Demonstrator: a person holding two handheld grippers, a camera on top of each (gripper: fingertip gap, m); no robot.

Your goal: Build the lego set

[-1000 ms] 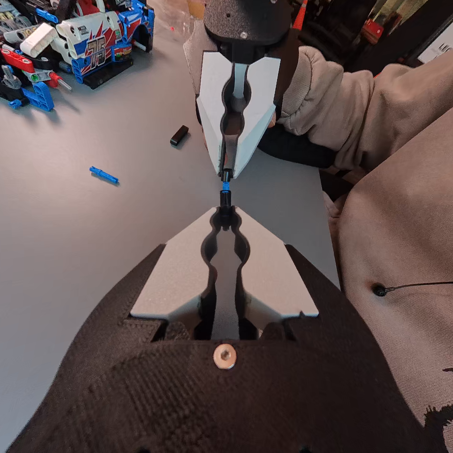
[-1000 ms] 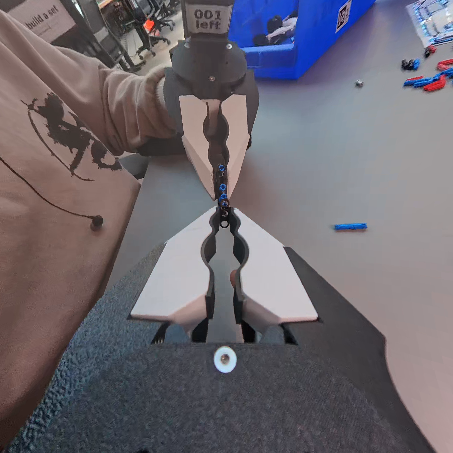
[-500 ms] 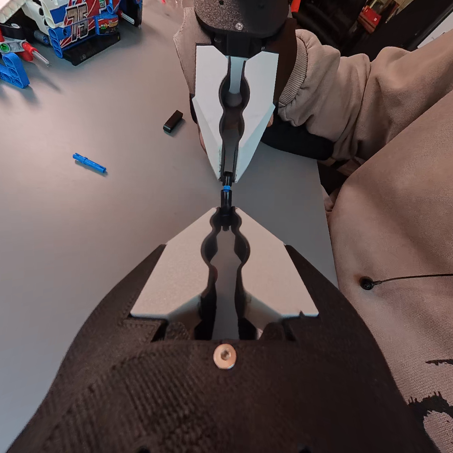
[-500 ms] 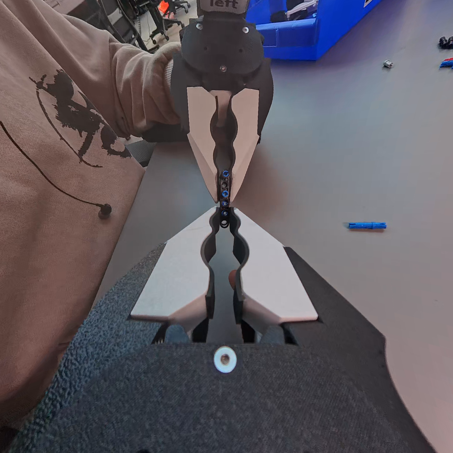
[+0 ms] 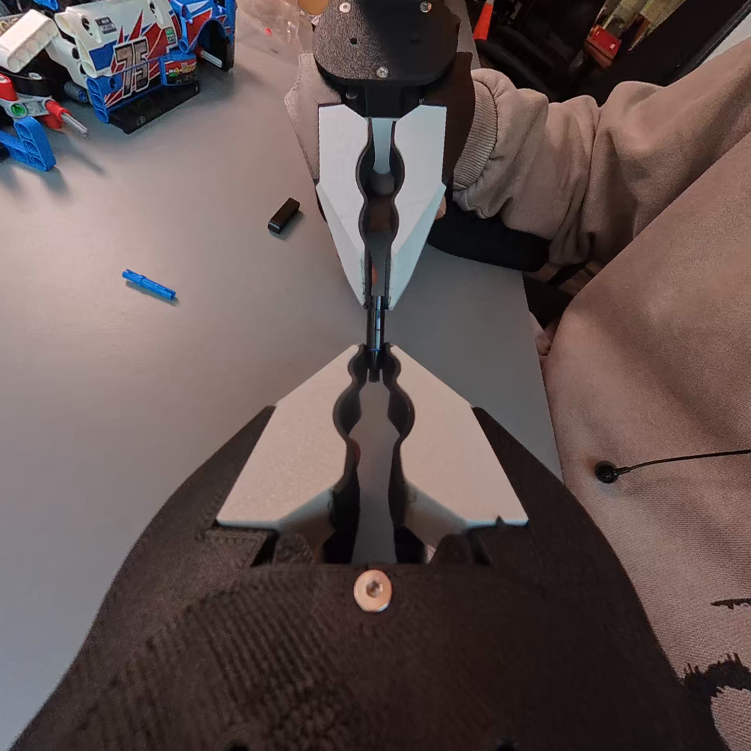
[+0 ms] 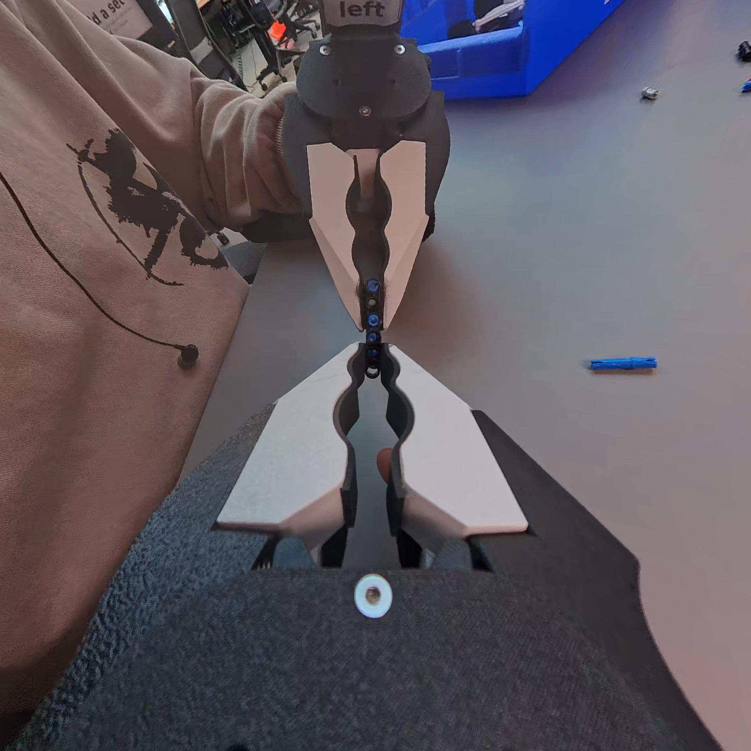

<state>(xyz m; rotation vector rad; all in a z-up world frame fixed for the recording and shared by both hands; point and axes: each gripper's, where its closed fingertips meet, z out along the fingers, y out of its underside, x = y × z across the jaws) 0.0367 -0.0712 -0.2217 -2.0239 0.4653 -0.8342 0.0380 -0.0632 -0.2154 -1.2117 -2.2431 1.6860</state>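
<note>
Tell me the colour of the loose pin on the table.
Blue; the pin shows best in the right wrist view.

Counter (image 5: 122, 406): plain grey, matte, evenly lit.
Beyond the left hand-held gripper (image 6: 372, 325), right wrist view: blue bin (image 6: 508, 61) on the counter.
Far background: dim room with office chairs (image 6: 280, 69).

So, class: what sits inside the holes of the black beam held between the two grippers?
Blue pins fill several holes of the black beam; one hole near the right gripper looks empty. Holes inside the left gripper are partly covered.
</note>
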